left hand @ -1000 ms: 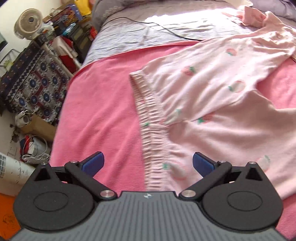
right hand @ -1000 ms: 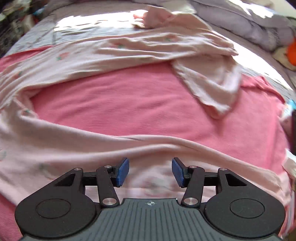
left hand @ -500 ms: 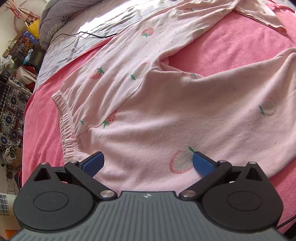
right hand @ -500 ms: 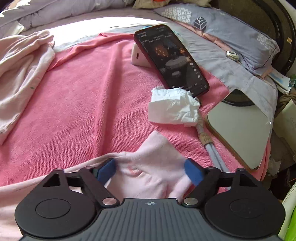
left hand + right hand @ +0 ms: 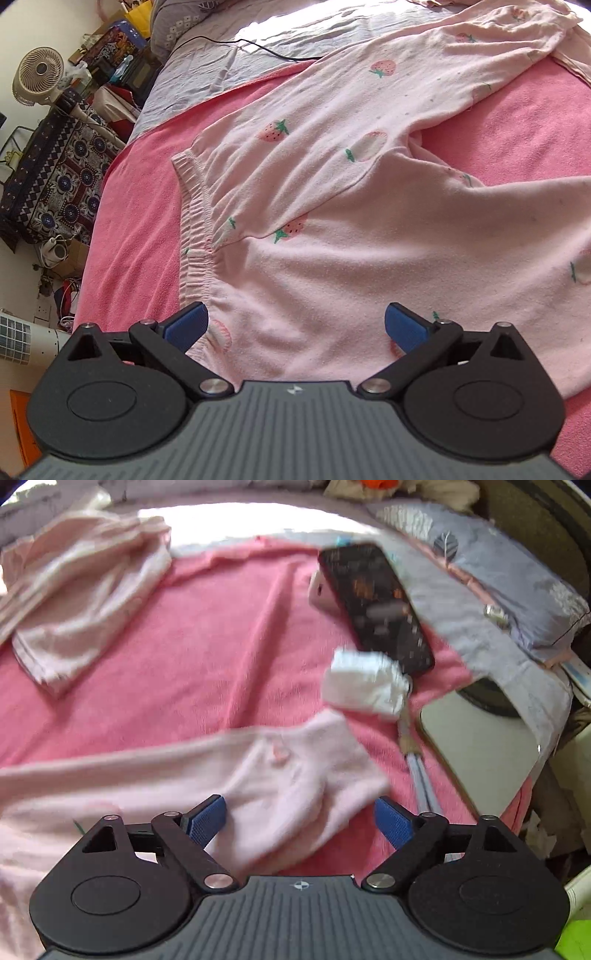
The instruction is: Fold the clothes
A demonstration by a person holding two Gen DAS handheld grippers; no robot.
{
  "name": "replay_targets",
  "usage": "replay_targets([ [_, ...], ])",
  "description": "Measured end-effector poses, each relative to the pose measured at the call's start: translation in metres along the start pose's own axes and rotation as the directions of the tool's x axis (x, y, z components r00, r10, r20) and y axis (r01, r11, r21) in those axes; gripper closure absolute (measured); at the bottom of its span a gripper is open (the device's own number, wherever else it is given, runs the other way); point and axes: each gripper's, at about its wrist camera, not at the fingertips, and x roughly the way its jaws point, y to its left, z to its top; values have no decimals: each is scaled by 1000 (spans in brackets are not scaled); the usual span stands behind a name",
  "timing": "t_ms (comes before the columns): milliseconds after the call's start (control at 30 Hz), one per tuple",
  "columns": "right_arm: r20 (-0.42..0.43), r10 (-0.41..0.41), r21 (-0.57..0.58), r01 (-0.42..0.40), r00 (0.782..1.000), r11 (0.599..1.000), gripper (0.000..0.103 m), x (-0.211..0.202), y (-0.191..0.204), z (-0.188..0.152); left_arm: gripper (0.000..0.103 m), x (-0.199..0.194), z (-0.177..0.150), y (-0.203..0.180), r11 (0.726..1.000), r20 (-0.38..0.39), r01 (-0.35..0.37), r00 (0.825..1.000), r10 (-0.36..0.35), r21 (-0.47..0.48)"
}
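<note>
Pale pink pyjama trousers with strawberry prints (image 5: 332,206) lie spread on a pink blanket (image 5: 133,221). Their elastic waistband (image 5: 195,229) is at the left, the two legs run off to the right. My left gripper (image 5: 293,326) is open and empty, just above the near part by the waistband. In the right wrist view one leg's cuff end (image 5: 295,775) lies on the blanket. My right gripper (image 5: 300,821) is open over that cuff, which lies between the fingers. The other leg's end (image 5: 81,602) lies bunched at the far left.
A black phone (image 5: 376,605), a crumpled white tissue (image 5: 365,686), a tablet (image 5: 480,753) and a grey cable (image 5: 421,775) lie right of the cuff. A black cable (image 5: 266,48) crosses the grey sheet. A fan (image 5: 37,79) and clutter stand left of the bed.
My left gripper has swung back left over the waistband area. My right gripper has pulled back a little from the cuff end, which now shows further ahead. Both stay open.
</note>
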Motion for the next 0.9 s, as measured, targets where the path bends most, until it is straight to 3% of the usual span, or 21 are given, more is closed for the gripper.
replay_targets([
  [67, -1, 18, 75, -18, 1000, 997, 11, -2, -8, 2, 0, 1, 3, 12, 999, 2, -35, 999, 35, -37],
  [100, -17, 17, 73, -16, 1000, 997, 16, -5, -6, 7, 0, 1, 6, 19, 997, 7, -51, 999, 51, -58],
  [233, 106, -5, -72, 13, 994, 997, 20, -40, 15, 16, 0, 0, 25, 55, 988, 54, -63, 996, 72, -144],
  [400, 238, 92, -235, -35, 967, 971, 20, -77, 60, 45, 0, 15, 48, 70, 986, 91, -96, 990, 109, -136],
  [467, 275, 158, -295, -73, 948, 953, 19, -88, 87, 62, 0, 22, 54, 66, 989, 82, -63, 994, 74, -131],
  [533, 307, 224, -360, -105, 925, 927, 19, -98, 118, 77, 0, 25, 55, 58, 991, 89, 30, 996, -18, -129],
  [633, 341, 339, -476, -150, 877, 866, 18, -116, 177, 100, 0, 22, 57, 38, 985, 116, 132, 986, -119, -113],
  [733, 354, 414, -563, -162, 839, 810, 17, -132, 233, 112, 0, 25, 65, 17, 984, 135, 155, 981, -142, -92],
  [867, 330, 486, -638, -189, 809, 747, 17, -147, 295, 109, 0, 60, 76, -8, 987, 27, 155, 988, -154, -47],
  [900, 315, 501, -649, -202, 806, 733, 17, -150, 304, 106, 0, 60, 75, -4, 982, 50, 172, 984, -169, -74],
])
